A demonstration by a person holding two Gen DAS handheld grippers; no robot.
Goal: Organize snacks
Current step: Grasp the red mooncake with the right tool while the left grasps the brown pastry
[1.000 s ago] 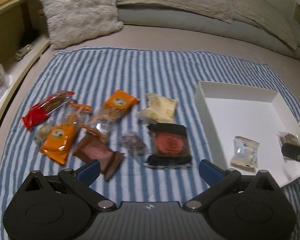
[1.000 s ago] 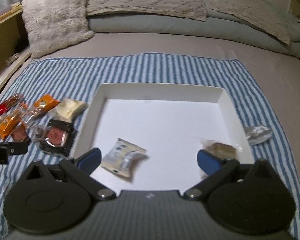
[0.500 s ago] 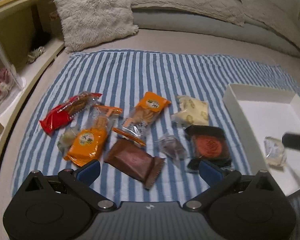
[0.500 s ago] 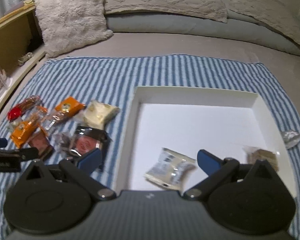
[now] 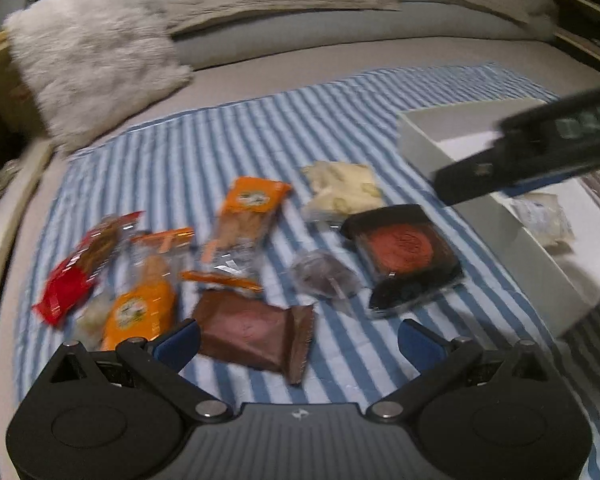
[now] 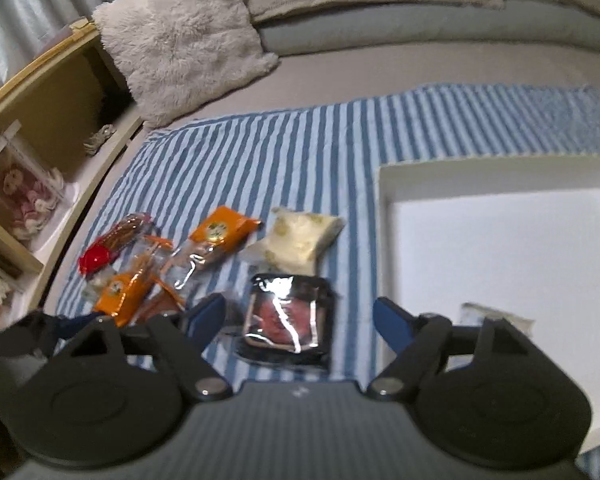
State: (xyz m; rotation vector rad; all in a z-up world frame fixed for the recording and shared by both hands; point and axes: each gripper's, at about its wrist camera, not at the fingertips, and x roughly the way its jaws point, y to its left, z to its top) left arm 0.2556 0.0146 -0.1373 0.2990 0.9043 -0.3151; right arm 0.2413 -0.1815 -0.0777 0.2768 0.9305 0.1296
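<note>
Several wrapped snacks lie on a blue striped cloth point(image 5: 228, 140). My left gripper point(image 5: 300, 340) is open, low over a brown packet point(image 5: 252, 328) that sits just ahead of its fingers. My right gripper point(image 6: 298, 316) hovers over a black packet with a red round cake point(image 6: 288, 312), which lies between its closing jaws without the pads touching it. The same black packet point(image 5: 404, 252) shows in the left wrist view, under the blurred body of the right gripper point(image 5: 540, 152). A white box point(image 6: 384, 240) to the right holds a small pale packet point(image 6: 496, 316).
Around them lie a pale yellow packet point(image 5: 340, 188), two orange packets point(image 5: 248, 212), a red packet point(image 5: 80, 264) and a small dark sweet point(image 5: 324, 276). A furry pillow point(image 6: 184, 40) and a wooden shelf point(image 6: 40, 92) stand at the back left.
My right gripper has swung left from over the white box to over the black packet, and its jaws have narrowed. My left gripper has sunk toward the brown packet and rolled.
</note>
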